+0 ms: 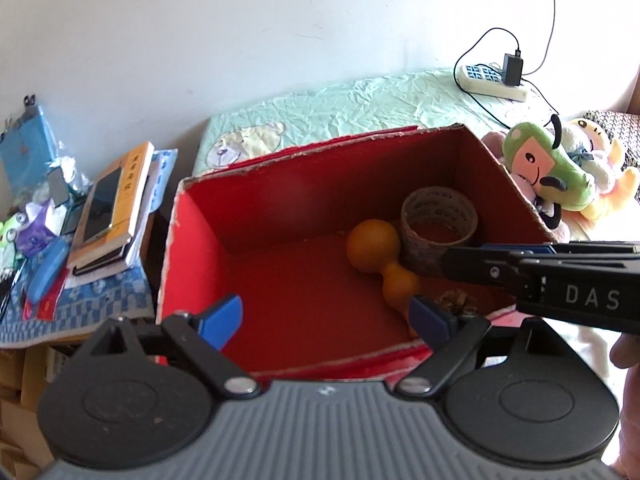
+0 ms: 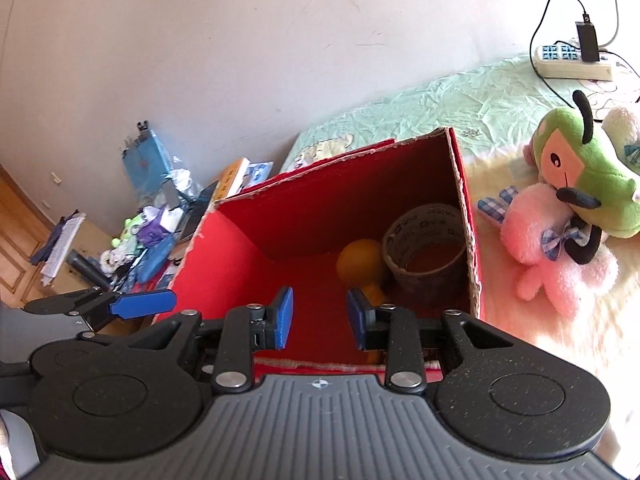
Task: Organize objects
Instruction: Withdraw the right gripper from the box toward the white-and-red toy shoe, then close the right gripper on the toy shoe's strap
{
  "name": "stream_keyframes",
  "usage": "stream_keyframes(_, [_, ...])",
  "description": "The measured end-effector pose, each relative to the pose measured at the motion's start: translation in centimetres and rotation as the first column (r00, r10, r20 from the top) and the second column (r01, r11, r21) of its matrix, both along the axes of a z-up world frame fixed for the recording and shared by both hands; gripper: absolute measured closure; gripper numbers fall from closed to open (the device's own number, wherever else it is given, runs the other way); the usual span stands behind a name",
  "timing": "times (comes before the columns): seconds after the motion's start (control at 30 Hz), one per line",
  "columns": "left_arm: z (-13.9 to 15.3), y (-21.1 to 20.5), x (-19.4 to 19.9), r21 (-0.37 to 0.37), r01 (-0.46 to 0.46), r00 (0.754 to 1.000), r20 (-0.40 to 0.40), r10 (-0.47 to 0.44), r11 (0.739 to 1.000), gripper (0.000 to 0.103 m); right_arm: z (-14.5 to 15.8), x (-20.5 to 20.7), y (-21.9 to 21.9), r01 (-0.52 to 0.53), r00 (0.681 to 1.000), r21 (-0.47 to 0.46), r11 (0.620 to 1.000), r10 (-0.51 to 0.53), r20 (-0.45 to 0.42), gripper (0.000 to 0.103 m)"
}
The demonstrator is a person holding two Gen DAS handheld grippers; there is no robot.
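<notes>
Both grippers' jaws (left (image 1: 325, 322), right (image 2: 320, 322)) gape empty above, seemingly, the boxed dumbbell (image 1: 378, 258).

red box (image 1: 192, 240), orange dumbbell (image 1: 374, 242), green plush (image 2: 592, 168)

A white power strip (image 1: 493, 81) with a black adapter (image 1: 512, 69) plugged in is seen at the upper right, on a green sheet (image 1: 360, 100). A yellow book (image 1: 120, 196) is stacked on papers at the left, amid clutter.
</notes>
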State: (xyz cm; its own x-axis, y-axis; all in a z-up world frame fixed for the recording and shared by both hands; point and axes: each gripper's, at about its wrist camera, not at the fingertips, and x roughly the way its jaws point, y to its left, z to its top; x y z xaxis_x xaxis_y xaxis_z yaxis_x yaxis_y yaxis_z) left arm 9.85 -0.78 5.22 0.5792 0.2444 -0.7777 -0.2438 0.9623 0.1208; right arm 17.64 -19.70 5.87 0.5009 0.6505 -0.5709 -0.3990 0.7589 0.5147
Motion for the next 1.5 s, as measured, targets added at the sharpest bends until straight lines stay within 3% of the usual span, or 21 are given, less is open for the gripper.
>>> stream_keyframes(0.33, [0.5, -1.7, -1.7, 0.01, -0.052, 0.999, -0.01, 0.052, 0.999, 0.012, 0.4, -1.6, -0.8, -0.1, 0.995, 0.05, 0.994, 0.098, 0.036, 0.07])
stream_keyframes(0.7, [-0.7, -2.7, -3.4, -0.039, -0.08, 0.996, -0.031, 0.079, 0.996, 0.012, -0.9, -2.7, -1.5, -0.176, 0.984, 0.062, 0.982, 0.175, 0.028, 0.071])
stream_keyframes(1.07, [-3.9, -3.3, -5.3, -0.131, -0.03, 0.997, -0.068, 0.021, 0.991, 0.013, -3.7, -3.2, -1.5, -0.208, 0.974, 0.036, 0.977, 0.21, -0.079, 0.07])
stream_keyframes(1.23, [-5.3, -3.7, -5.9, -0.22, 0.034, 0.996, -0.077, -0.052, 0.975, 0.013, -5.2, -3.1, -1.1, -0.22, 0.962, 0.042, 0.975, 0.224, -0.153, 0.07])
stream_keyframes(1.3, [-5.6, -4.2, -6.0, -0.227, 0.057, 0.994, -0.075, -0.076, 0.972, 0.015, -5.6, -3.1, -0.7, -0.23, 0.956, 0.041, 0.972, 0.234, -0.18, 0.07])
stream_keyframes(1.4, [-6.2, -4.7, -5.9, -0.236, 0.076, 0.991, -0.088, -0.099, 0.969, 0.027, -6.1, -3.2, -0.2, -0.244, 0.947, 0.04, 0.969, 0.247, -0.205, 0.07])
stream_keyframes(1.5, [-7.2, -4.3, -5.8, -0.29, 0.07, 0.988, -0.109, -0.106, 0.955, 0.031, -6.6, -3.2, 0.4, -0.264, 0.935, 0.036, 0.964, 0.265, -0.237, 0.069])
